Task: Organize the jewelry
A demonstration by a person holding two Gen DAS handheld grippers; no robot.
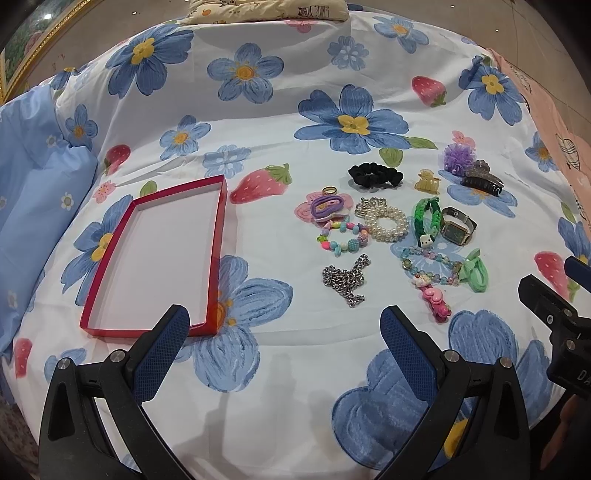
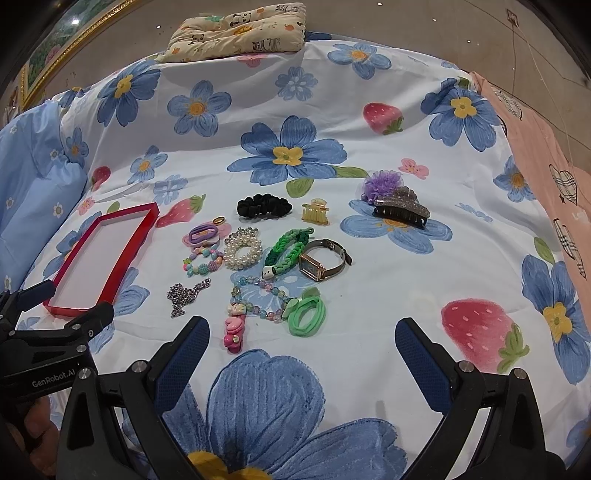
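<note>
A shallow red box (image 1: 110, 243) with a white floor lies empty on the floral bedsheet, also in the right wrist view (image 2: 146, 221). To its right lies a cluster of jewelry: a silver chain (image 1: 345, 282) (image 2: 186, 295), a pearl bracelet (image 1: 388, 223) (image 2: 242, 251), a watch (image 1: 456, 229) (image 2: 321, 262), a green hair tie (image 2: 306, 314), a pink clip (image 2: 232, 332) and a black scrunchie (image 1: 375, 175). My left gripper (image 1: 284, 328) is open and empty, near the box's front corner. My right gripper (image 2: 301, 343) is open and empty, just in front of the cluster.
A blue pillow (image 1: 33, 184) lies at the left, a pink cloth (image 2: 539, 162) at the right, and a panda-print cushion (image 2: 240, 29) at the far edge of the bed. A dark hair claw (image 2: 400, 208) and a purple scrunchie (image 2: 382, 182) sit behind the cluster.
</note>
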